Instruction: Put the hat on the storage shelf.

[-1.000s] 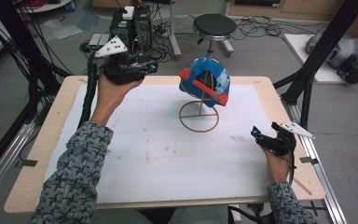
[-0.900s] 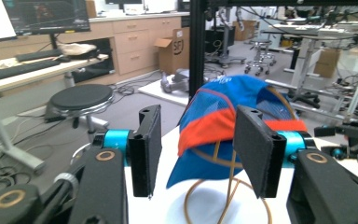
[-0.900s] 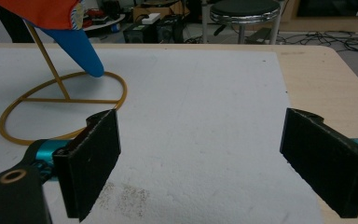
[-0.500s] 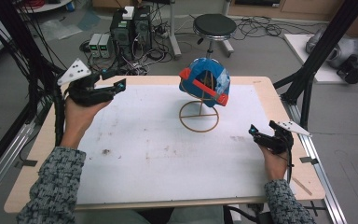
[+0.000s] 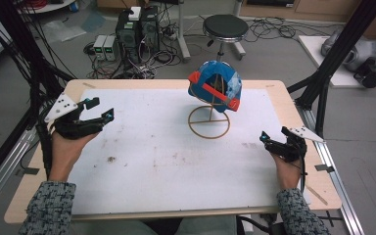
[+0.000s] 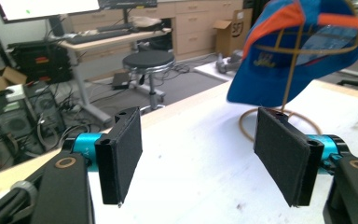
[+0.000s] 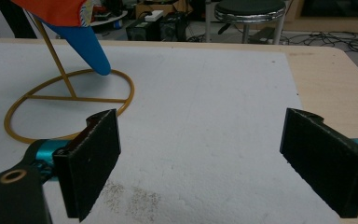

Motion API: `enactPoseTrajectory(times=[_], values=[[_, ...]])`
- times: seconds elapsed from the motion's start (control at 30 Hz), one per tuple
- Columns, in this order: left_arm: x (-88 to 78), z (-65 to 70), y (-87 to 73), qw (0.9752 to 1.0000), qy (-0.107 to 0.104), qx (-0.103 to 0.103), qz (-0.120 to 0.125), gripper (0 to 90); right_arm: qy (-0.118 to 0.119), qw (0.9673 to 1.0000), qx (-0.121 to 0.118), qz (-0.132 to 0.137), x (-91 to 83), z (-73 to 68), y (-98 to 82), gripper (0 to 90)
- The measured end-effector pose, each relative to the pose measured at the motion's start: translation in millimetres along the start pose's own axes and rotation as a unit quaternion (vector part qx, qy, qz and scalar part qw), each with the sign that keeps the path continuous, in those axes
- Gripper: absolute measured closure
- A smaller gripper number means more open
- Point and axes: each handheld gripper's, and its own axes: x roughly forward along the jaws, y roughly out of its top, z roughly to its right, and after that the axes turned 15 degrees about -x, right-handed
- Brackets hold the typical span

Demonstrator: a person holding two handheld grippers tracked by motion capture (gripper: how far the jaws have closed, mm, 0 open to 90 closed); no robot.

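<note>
Item: blue-and-orange cap (image 5: pixel 214 88), hung on gold wire stand (image 5: pixel 209 123), upper centre of frame. Left gripper (image 5: pixel 98 108), mid-left, jaws just opening, empty. Right gripper (image 5: pixel 266 140), lower right, apart, empty. Step: cap apparently placed; next probably retreat.

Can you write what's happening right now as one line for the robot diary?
left gripper: open, jaws just opening, nothing between | right gripper: open, resting on table | blue-and-orange cap: on gold wire stand, untouched

place: lab | signs: computer towers (image 5: pixel 138 27), floor cables (image 5: pixel 274 29), black rig frame (image 5: pixel 342 51)
</note>
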Motion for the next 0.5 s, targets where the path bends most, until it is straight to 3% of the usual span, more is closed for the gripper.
enactPoseTrajectory(times=[0.4,0.5], values=[[-11.5,-17.6,-37.4,0.9995,0.017,-0.025,-0.005,31.2,-0.001,1.0,-0.003,0.0,-1.1,-0.6,0.1,11.4],[-11.2,-20.8,-42.1,0.9992,0.022,-0.025,-0.022,31.1,-0.003,1.0,-0.003,0.0,-1.2,-0.7,-0.1,11.4]])
